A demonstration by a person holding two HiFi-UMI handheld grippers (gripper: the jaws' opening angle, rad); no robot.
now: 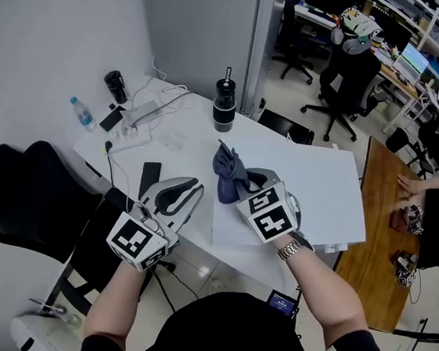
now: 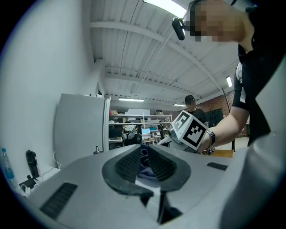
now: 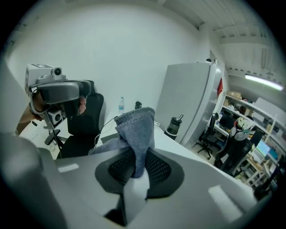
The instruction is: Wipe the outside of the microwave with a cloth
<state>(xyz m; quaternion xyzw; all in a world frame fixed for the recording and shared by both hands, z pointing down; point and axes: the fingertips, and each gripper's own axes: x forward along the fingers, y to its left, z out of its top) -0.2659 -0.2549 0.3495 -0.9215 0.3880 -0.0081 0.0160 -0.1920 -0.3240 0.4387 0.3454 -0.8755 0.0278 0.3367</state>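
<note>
Two claws sit nearest you, low over the front edge of the bench (image 1: 318, 179). Your right claw (image 1: 238, 182) is clamped on the one cloth (image 1: 227, 172), a blue-grey piece pinched at a fold. The rest bunches up loose above the pads, which looks like a carrying hold rather than a wiping one. To wipe, you would likely want more cloth hanging free ahead of the tips. Your left claw (image 1: 195, 188) is narrowed to a slit with nothing in it and is held level beside the right. That reads as a spare hand kept clear of the cloth, free to steady something.

Just beyond the left claw lies one dark phone (image 1: 150, 178), flat on the bench. Farther back, by the wall, one power strip (image 1: 141, 114) trails its cables. Around it stand three drink vessels, each upright and well apart: one clear water bottle (image 1: 81, 113), one dark flask (image 1: 116, 85) and one black tumbler (image 1: 224, 102) nearer the middle. They are pushed back, probably to leave the front for work.

No microwave shows in any view, so no wiping has started.
</note>
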